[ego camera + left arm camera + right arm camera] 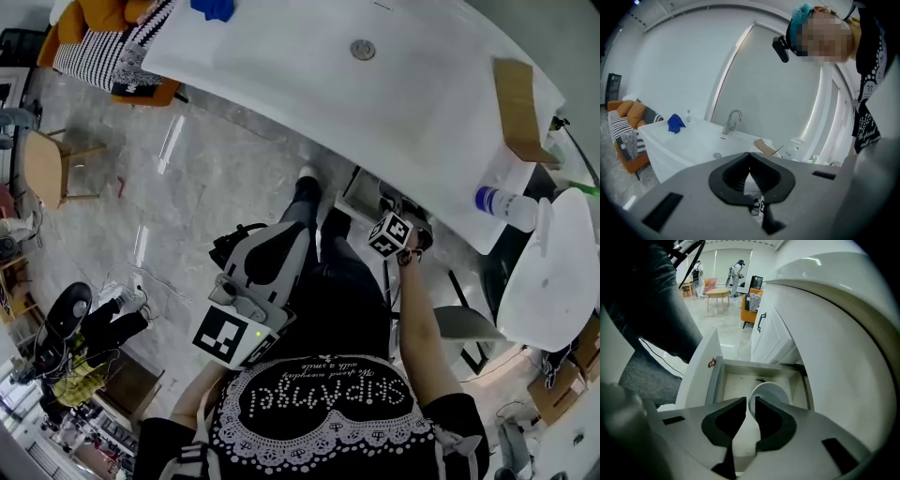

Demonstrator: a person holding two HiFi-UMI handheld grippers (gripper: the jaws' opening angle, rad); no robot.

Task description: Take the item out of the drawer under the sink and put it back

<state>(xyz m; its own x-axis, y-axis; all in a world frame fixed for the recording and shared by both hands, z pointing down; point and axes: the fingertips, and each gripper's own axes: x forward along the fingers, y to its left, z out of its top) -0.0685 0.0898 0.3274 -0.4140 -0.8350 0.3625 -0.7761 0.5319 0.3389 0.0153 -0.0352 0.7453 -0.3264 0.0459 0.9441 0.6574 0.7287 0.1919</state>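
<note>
Right gripper (751,401): jaws almost closed, pinching the rim of the white bowl (772,391). Bowl is within the open drawer (733,380) under the bench (834,324); can't tell if it touches the drawer floor. Left gripper (750,155): jaws closed tip to tip, nothing held.

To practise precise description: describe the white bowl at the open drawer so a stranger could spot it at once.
Find the big white sink counter; under it an open drawer stands pulled out. Above the drawer's pale floor is a white bowl, the only round thing there, its rim pinched by the fingers of the right gripper.
</note>
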